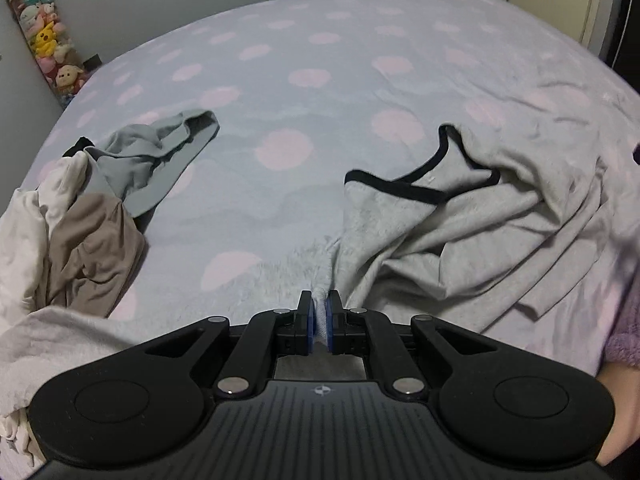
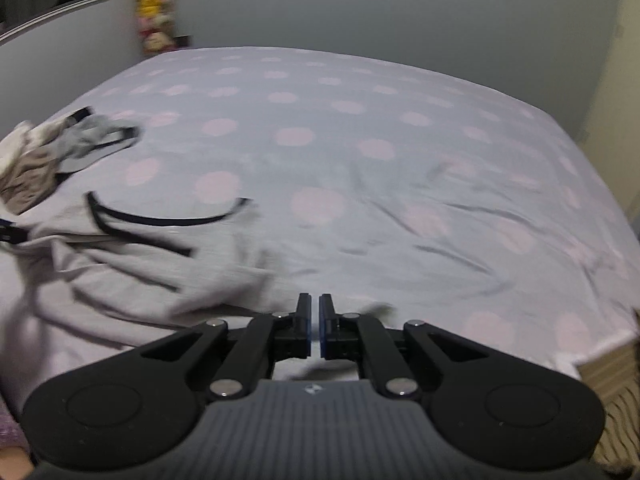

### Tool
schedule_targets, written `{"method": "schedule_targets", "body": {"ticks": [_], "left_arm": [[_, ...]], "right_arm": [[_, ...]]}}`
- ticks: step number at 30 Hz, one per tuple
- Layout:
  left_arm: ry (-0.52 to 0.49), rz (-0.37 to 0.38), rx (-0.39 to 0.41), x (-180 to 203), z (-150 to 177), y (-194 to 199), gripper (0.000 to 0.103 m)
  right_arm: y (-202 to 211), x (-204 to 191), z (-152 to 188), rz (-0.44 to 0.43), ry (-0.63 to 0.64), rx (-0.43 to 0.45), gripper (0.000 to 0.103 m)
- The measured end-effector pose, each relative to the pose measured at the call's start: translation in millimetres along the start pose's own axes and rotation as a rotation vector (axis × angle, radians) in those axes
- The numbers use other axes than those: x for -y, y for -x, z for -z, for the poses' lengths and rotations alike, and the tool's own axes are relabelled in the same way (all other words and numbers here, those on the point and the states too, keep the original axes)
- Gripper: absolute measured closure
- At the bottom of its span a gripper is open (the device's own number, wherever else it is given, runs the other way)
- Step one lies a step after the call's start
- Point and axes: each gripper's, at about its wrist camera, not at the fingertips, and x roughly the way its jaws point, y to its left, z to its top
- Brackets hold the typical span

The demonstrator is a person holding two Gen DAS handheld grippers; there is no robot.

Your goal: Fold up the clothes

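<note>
A light grey top with black trim lies crumpled on the right half of the bed in the left wrist view. One bunched edge of it runs down into my left gripper, which is shut on that fabric. In the right wrist view the same grey top spreads to the left, blurred. My right gripper stands at its near right edge with its jaws shut. A thin pale strip of cloth shows between its pads.
The bed has a pale blue sheet with pink dots. A pile of white, brown and grey-blue clothes sits at the left. Plush toys hang in the far left corner. A purple sleeve shows at the right. The bed's right edge is close.
</note>
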Motion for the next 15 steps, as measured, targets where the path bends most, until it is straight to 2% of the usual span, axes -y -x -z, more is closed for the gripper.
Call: {"method": "schedule_targets", "body": {"ticks": [5,7,9,11,15], "left_arm": [[0.008,0.007,0.018,-9.7,-5.4,-10.7,0.094],[-0.011,0.002,0.015,-13.1,-9.7,-18.0,0.089],[-0.031,0.000,0.010,-17.1,-14.1,-26.1,0.086],[-0.037,0.008,0.005,-23.0,-18.6,-35.8,0.080],[-0.028,0.033,0.002,-34.5,-26.2,-53.9,0.066]], "right_arm": [[-16.8,-35.0,-15.2,-0.084,0.086,-0.004,0.093],[-24.6,-43.2,-21.4,-0.099,0.114,-0.008,0.087],[-33.5,-49.8,-28.3,-0.111,0.135,-0.012,0.072],[-44.8,-54.7,-36.7,-0.121,0.148,-0.015,0.066],[-76.1,-69.2,-53.8,-0.139,0.190,-0.037,0.065]]}}
